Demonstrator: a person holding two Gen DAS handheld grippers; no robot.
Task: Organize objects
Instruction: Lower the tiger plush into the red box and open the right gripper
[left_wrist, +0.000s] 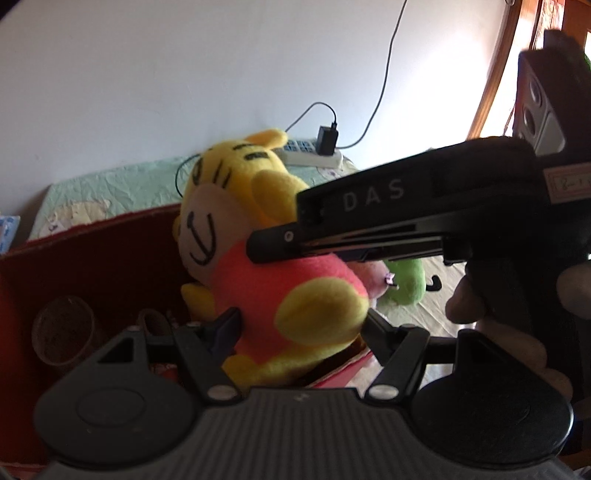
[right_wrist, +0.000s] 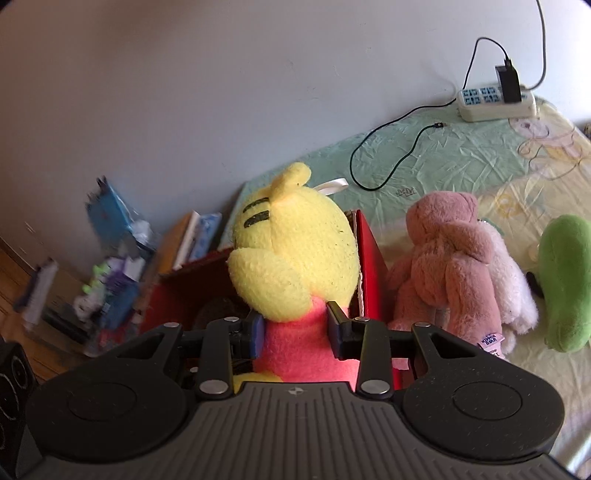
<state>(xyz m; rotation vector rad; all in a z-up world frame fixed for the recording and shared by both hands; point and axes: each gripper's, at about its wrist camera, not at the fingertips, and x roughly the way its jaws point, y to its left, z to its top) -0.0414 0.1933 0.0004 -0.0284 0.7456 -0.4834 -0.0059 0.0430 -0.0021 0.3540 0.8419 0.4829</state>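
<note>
Tiger plush (left_wrist: 266, 258) is mid-transfer, held by both tongs over the red box (left_wrist: 92, 258), centre of both frames; its feet look to be down near the box rim at lower centre of the left view, head still well above the box. Judged not yet dropped in, so this item is not finished

Left tongs (left_wrist: 299, 325) clamped on the plush's pink belly, one pad at each flank, fabric bulging between them. Right tongs (right_wrist: 295, 326) clamped lower on the pink body just under the yellow head, pads pressing in from both sides

Already in the box, as far as visible: a clear cup (left_wrist: 64, 330) at lower left of the left view, plus some dark bits beside it, too dim to name

Left to sort, by my read: pink bear (right_wrist: 447, 258), white plush (right_wrist: 513, 291) just beside it, and green plush (right_wrist: 565, 280) at right edge of the right view, all lying on the bed (right_wrist: 461, 155), outside the box. Power strip (right_wrist: 495, 99) with charger and cable at upper right, probably not part of the job

Pose: both tools tilted downward toward the box. In the left view the right tool's black body crosses the right half of the frame, with a hand (left_wrist: 480, 306) wrapped on its grip at right centre. The two tools sit close together, gripping from different sides of the plush

Roughly early-to-mid progress: three plushes out
</note>
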